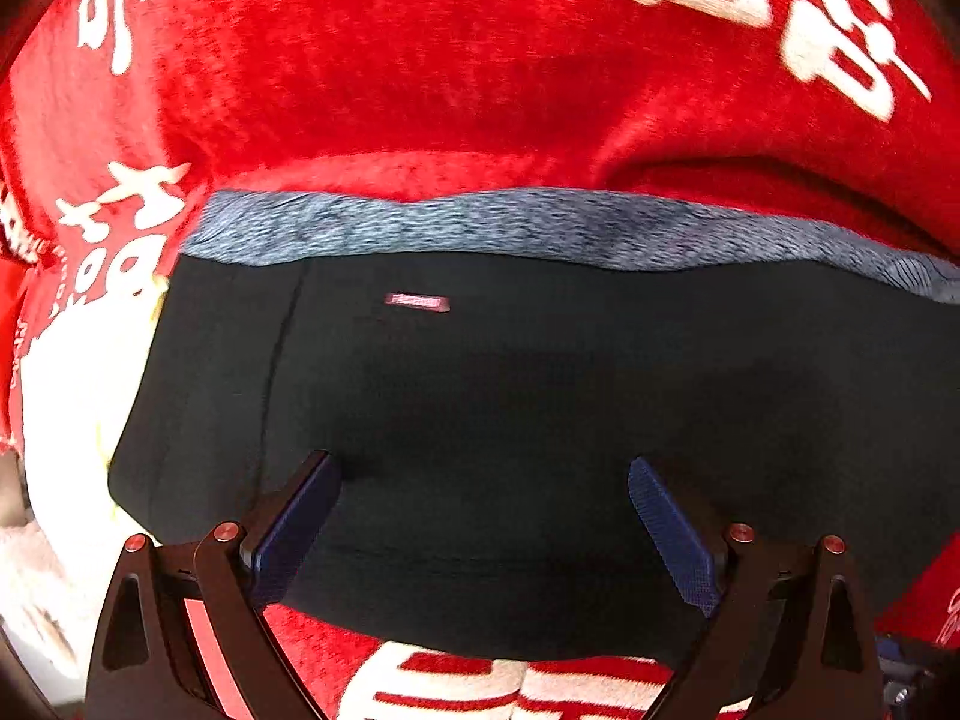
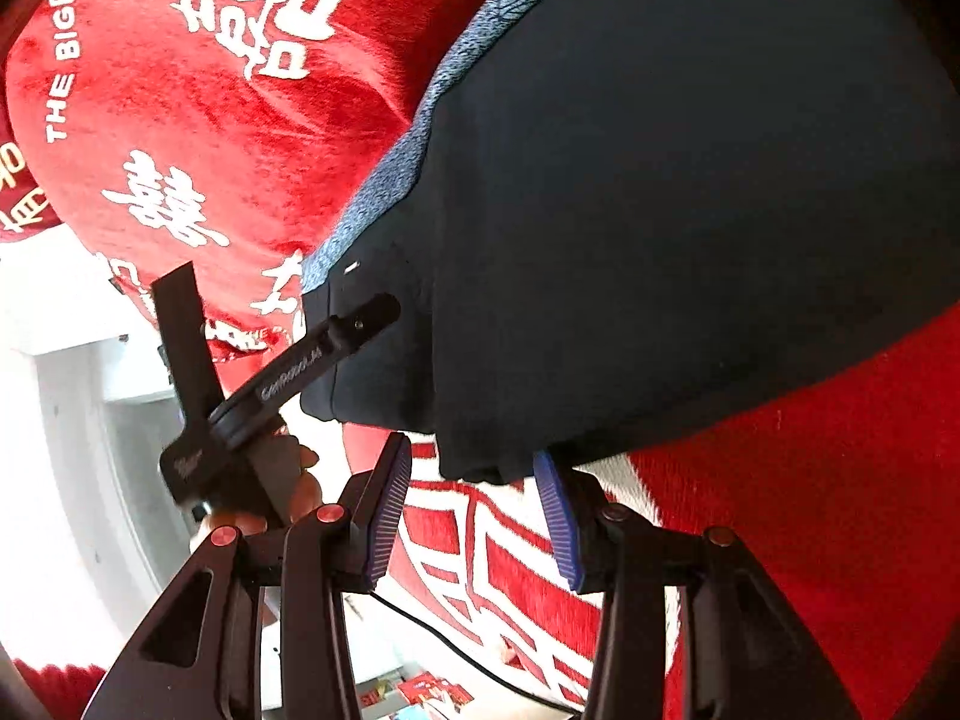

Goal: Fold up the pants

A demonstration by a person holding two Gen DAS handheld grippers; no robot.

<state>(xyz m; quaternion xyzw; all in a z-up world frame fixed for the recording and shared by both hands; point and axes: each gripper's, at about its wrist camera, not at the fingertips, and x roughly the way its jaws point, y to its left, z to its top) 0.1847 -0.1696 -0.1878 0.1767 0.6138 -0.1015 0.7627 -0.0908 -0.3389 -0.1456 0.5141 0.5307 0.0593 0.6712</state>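
Big red blanket (image 1: pixel 420 60) with white lettering covers whatever's underneath, and the pants (image 1: pixel 540 390) lie flat on it: dark, nearly black, with a heathered blue-grey waistband (image 1: pixel 480 225) along the far edge and a tiny pink tag (image 1: pixel 418 302) just below it.

The key bit: the left gripper (image 1: pixel 483 498) is right over the cloth pointing down, jaws spread, nothing pinched. The right gripper (image 2: pixel 474 498) sits at the pants' near corner (image 2: pixel 474 468), jaws apart with that corner just ahead of the gap, not clamped. I'd guess the right one grabs first, since the corner is basically lined up.
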